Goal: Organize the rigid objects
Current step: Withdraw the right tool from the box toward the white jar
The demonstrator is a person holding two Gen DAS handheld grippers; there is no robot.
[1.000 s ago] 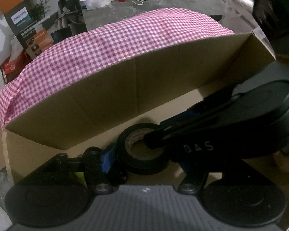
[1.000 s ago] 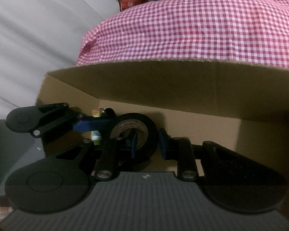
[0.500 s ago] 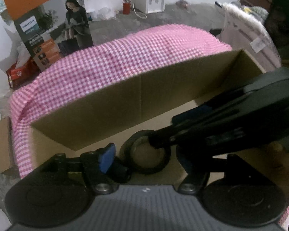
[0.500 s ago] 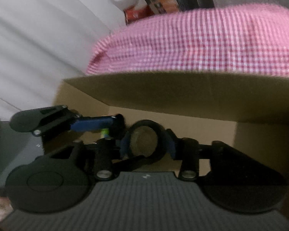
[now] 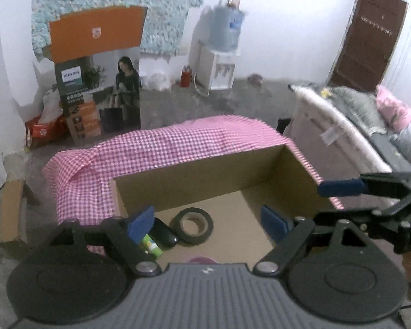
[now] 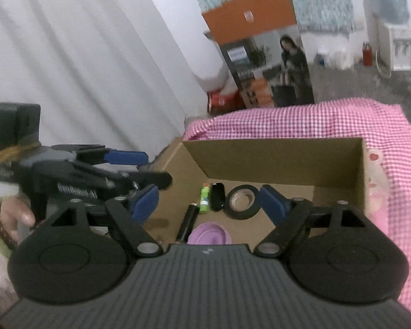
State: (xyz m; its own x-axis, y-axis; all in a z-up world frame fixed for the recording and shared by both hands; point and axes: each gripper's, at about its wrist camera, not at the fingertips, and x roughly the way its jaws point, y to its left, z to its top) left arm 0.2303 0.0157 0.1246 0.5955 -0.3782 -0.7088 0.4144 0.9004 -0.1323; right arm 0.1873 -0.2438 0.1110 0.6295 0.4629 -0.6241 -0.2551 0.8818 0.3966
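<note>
A black tape roll (image 5: 191, 225) lies flat on the floor of the open cardboard box (image 5: 205, 175). Beside it are a black oval object (image 5: 164, 233), a green glue stick (image 5: 152, 246) and a purple lid (image 5: 201, 260). My left gripper (image 5: 207, 223) hovers above the box, its jaws opening with nothing gripped. In the right wrist view the tape roll (image 6: 242, 201), black oval object (image 6: 217, 200), glue stick (image 6: 204, 198), a black cylinder (image 6: 187, 223) and the lid (image 6: 209, 234) lie below my right gripper (image 6: 208, 204). Its jaws are also opening, and they are empty.
A pink checked cloth (image 5: 178, 142) covers the table around the box. The right gripper (image 5: 323, 201) reaches in from the right, the left gripper (image 6: 150, 168) from the left, held by a hand (image 6: 13, 219). A tall printed carton (image 5: 101, 90) and a white curtain (image 6: 82, 68) stand behind.
Both grippers rose and drew back out of the box. The right gripper let go of the tape roll, which now lies flat. Both jaws spread wider.
</note>
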